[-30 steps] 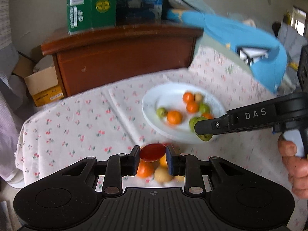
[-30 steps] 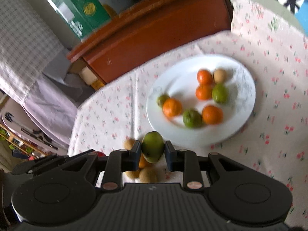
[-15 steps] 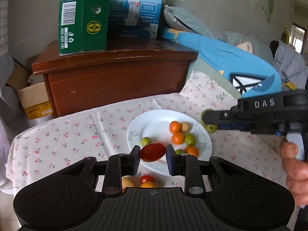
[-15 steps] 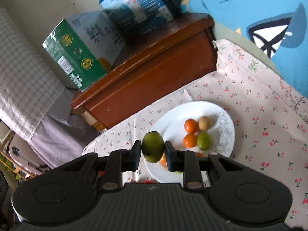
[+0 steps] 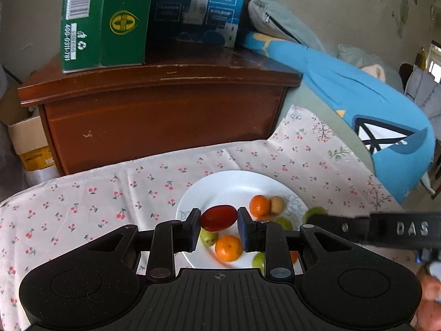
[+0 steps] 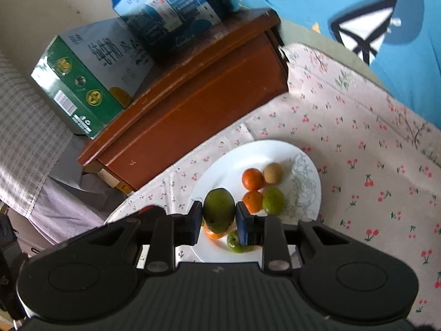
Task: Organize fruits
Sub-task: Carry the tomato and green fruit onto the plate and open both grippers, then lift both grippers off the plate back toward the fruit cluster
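Observation:
My left gripper [image 5: 218, 226] is shut on a small red tomato [image 5: 218, 218], held above the near side of a white plate [image 5: 234, 184]. On the plate lie several small oranges [image 5: 259, 204], green fruits [image 5: 208, 237] and a tan fruit [image 5: 277, 204]. In the right wrist view my right gripper [image 6: 217, 219] is shut on an oval green fruit [image 6: 218, 209] above the same plate [image 6: 303, 182], whose oranges [image 6: 252, 178], green fruit [image 6: 273, 200] and tan fruit [image 6: 273, 173] show. That right gripper [image 5: 311, 219] also reaches in from the right in the left wrist view, a hand [image 5: 430, 300] behind it.
The plate sits on a cherry-print cloth [image 5: 96, 193]. Behind it stands a brown wooden cabinet [image 5: 165, 110] carrying a green carton [image 5: 104, 19] and a blue carton [image 5: 195, 5]. A blue cushion [image 5: 358, 102] lies to the right; a cardboard box [image 5: 27, 143] is on the floor at left.
Both grippers have risen and drawn back with their fruits still held. The plate now sits lower and closer under the fingers, and the loose fruits on the cloth have dropped out of view.

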The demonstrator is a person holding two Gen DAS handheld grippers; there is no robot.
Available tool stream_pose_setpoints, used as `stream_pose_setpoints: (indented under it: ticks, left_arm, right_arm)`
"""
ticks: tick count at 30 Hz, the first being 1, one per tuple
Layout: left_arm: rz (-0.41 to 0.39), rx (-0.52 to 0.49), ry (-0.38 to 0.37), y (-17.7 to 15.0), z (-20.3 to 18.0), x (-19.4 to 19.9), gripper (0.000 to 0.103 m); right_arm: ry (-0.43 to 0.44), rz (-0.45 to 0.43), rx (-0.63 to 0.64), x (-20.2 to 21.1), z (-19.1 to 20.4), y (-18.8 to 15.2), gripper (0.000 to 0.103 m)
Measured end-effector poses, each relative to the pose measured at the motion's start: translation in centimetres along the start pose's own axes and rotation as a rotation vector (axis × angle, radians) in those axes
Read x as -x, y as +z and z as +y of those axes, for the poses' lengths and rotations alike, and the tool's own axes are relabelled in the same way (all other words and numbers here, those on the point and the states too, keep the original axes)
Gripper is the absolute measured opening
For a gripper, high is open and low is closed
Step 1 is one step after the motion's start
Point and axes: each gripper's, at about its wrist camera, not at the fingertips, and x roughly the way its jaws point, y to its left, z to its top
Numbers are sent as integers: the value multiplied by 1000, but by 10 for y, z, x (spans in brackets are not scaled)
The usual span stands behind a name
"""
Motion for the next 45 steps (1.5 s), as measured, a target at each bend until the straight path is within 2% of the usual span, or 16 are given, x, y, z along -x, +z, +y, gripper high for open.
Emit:
stream_pose_setpoints:
  ticks: [16, 22, 23, 25, 31, 35, 37, 45]
  left_arm:
    - [80, 60, -50, -3, 5, -57, 26]
    - [72, 60, -52, -2, 0, -57, 29]
    - [70, 58, -52, -2, -1, -55, 31]
    - [60, 61, -43, 0, -2, -51, 50]
    - [17, 74, 17, 10, 1, -30, 78]
    - [19, 100, 49, 17, 7, -16, 83]
    - [19, 104, 66, 19, 8, -9, 90]
    - [31, 95, 123, 18, 9, 14, 91]
  right_arm:
    - [-47, 38, -53, -29, -19, -8, 26]
    - [-55, 22, -47, -33, -19, -8, 30]
    - [-58, 17, -46, -33, -19, -8, 30]
    - [-58, 6, -44, -31, -18, -8, 30]
    - [-52, 4, -37, -27, -16, -7, 33]
    - [-55, 8, -6, -25, -10, -9, 35]
    - [-49, 10, 14, -23, -7, -10, 39]
    - [-24, 45, 81, -22, 8, -22, 41]
